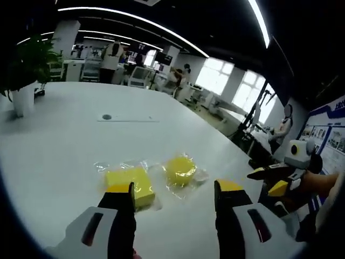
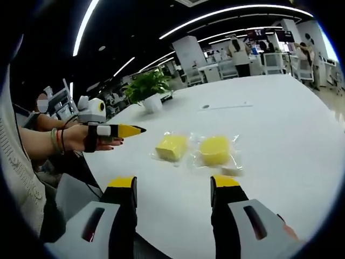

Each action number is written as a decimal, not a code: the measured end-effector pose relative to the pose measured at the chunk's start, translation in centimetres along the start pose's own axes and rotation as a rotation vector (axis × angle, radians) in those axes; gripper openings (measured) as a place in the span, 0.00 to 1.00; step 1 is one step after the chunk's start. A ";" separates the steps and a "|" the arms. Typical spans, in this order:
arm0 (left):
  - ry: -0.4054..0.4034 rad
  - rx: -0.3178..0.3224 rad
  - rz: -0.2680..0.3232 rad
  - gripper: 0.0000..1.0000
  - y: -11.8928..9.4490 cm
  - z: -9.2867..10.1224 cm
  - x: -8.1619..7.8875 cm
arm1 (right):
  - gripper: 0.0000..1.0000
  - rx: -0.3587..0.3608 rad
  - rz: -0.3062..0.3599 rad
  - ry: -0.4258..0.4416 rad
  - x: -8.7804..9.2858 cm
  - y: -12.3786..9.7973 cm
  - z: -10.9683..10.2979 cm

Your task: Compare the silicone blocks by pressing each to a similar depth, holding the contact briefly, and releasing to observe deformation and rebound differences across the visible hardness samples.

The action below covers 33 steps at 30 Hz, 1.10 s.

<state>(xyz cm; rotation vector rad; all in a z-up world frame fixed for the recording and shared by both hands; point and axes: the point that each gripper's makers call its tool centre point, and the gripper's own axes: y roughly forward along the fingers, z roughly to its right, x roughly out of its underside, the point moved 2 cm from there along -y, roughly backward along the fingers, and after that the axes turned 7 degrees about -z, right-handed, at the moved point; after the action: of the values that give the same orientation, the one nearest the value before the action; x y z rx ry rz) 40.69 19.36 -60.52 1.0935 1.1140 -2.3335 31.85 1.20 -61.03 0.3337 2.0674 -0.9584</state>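
Silicone blocks (image 1: 129, 182) lie bagged on the table (image 1: 64, 140), just ahead of the spread left tool (image 1: 173, 195), nearer than the right tool (image 2: 172, 189), also spread.

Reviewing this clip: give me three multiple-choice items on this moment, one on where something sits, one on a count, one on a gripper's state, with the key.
1. Where is the potted plant?
A. On the white table, beyond the blocks
B. On the floor beside a chair
C. Between the two blocks

2. How many yellow silicone blocks lie on the table?
A. One
B. Two
C. Four

3. How does the right gripper stand?
A. Shut on a block
B. Open, touching a block
C. Open, holding nothing

Key: 1 A, the plant stands on the tabletop past the blocks. 2 B, a square block and a round block lie side by side in clear wrappers. 3 C, its jaws stand apart, short of both blocks.
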 end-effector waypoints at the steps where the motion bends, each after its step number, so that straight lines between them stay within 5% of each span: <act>1: -0.004 -0.001 -0.001 0.58 0.3 -0.1 -0.1 | 0.50 -0.003 0.001 0.002 0.0 0.0 0.0; 23: -0.195 0.051 -0.009 0.53 6.3 -0.5 -1.4 | 0.49 0.011 0.000 0.031 0.0 0.8 1.5; 33: -0.515 0.056 -0.045 0.47 9.2 -1.0 -0.9 | 0.48 0.027 0.022 0.060 -0.1 0.7 2.3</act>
<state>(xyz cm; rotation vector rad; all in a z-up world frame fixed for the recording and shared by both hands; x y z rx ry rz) 47.05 14.25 -64.92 0.4351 0.8838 -2.4864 33.65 -0.02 -62.19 0.4028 2.1022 -0.9746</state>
